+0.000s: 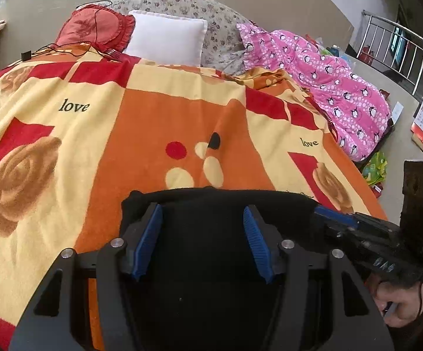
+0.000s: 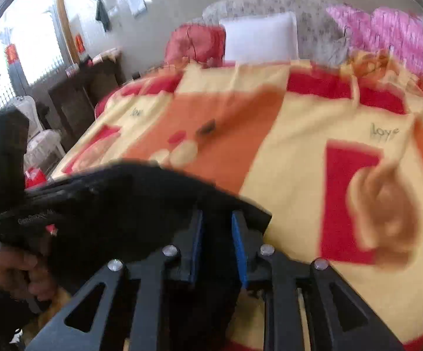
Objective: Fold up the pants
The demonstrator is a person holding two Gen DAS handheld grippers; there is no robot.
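Black folded fabric pants [image 1: 220,228] lie near on the orange-and-yellow patterned blanket [image 1: 141,122]; left gripper [image 1: 202,219] gapes wide over them, right gripper [image 2: 217,225] narrow, pants between its pads.

The right wrist view is smeared by motion blur; the black pants [image 1: 217,234] (lower part) are cut off by the frame edge.
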